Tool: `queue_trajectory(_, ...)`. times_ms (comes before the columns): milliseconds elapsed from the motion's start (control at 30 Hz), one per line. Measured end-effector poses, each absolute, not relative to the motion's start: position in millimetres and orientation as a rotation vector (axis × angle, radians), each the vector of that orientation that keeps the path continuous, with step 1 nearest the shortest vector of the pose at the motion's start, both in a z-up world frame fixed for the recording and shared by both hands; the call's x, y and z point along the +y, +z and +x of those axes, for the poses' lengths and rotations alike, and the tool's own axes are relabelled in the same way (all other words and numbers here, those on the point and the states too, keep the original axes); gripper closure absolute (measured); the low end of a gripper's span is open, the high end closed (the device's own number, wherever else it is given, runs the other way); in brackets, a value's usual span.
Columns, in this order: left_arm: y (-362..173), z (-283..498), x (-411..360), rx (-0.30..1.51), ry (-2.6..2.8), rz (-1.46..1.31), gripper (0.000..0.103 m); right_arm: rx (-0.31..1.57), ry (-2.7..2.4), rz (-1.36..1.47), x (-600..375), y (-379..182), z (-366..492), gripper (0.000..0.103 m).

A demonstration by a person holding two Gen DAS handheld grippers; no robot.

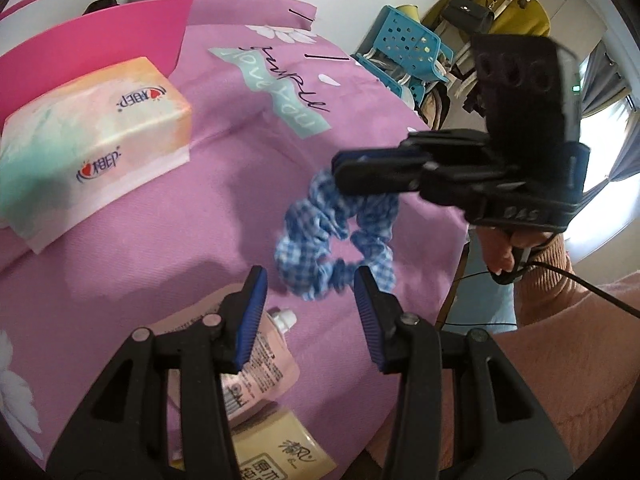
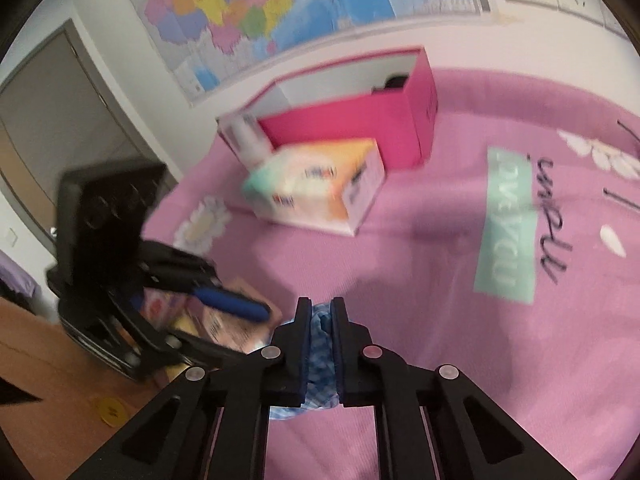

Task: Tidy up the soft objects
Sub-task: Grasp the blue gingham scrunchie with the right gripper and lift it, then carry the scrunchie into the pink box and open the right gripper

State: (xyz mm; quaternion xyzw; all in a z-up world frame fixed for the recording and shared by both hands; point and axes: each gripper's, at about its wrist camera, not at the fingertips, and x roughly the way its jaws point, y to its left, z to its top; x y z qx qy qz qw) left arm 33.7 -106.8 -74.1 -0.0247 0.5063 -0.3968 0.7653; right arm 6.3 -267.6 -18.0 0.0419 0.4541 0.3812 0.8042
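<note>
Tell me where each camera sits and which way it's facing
Left wrist: on the left hand-held gripper, jaws open, looking down across the pink bedspread; the person's hand shows.
Right wrist: on the right hand-held gripper, facing the pink box and wall map.
Shared: blue checked scrunchie, tissue pack.

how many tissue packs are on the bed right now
2. A pastel tissue pack lies in front of the pink box; a beige tissue pack sits at the bed's near edge, partly hidden by the left tongs.
</note>
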Motion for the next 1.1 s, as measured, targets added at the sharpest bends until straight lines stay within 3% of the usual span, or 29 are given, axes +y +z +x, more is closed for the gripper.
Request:
queue_trajectory(467,-39,57,-88,0.971,-0.809,-0.073,0.057,0.795,0.906,0.106,-245,36,29,0.095)
queue_trajectory(733,7,85,-74,0.861,-0.721,-0.038,0.069,0.683,0.926,0.059,-222,73,66,0.095)
queue_trajectory(1100,39,151,-57,0.812,-0.567,-0.040,0.071,0.614,0.882,0.052,-193,98,140,0.095)
